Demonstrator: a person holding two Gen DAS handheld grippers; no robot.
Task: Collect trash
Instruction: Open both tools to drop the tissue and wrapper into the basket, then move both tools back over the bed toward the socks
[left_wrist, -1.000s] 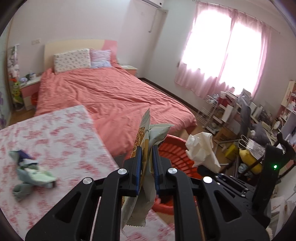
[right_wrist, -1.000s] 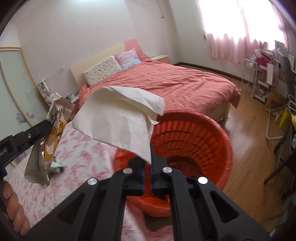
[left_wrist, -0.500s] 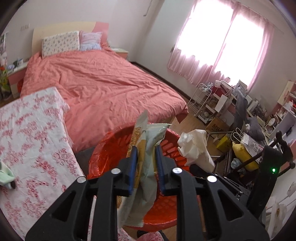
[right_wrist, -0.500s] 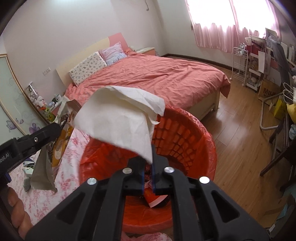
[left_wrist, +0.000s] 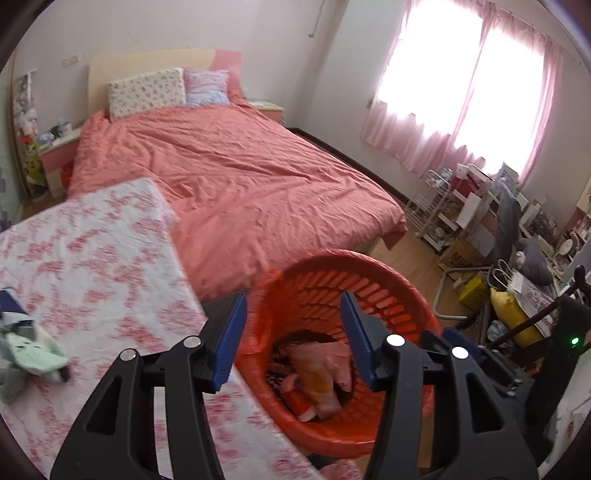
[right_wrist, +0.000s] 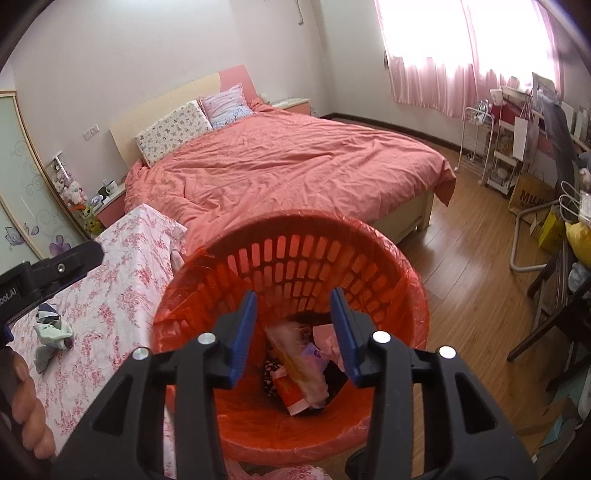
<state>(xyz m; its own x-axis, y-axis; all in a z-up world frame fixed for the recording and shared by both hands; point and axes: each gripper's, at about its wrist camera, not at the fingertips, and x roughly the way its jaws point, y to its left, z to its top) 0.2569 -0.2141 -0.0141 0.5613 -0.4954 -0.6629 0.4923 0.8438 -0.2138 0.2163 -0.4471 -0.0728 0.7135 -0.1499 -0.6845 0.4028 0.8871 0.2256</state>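
Above: left tool (left_wrist: 293, 332) and right tool (right_wrist: 293, 328), both spread wide and holding nothing, over the red basket (right_wrist: 295, 236) containing wrappers (right_wrist: 299, 369).

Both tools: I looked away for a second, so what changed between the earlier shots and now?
Both let go. The left tool, which had pinched a snack wrapper, and the right tool, which had pinched a white tissue, now stand open and empty above the red basket; the dropped trash lies inside. Unchanged: the crumpled green wrapper still lies on the floral cloth.
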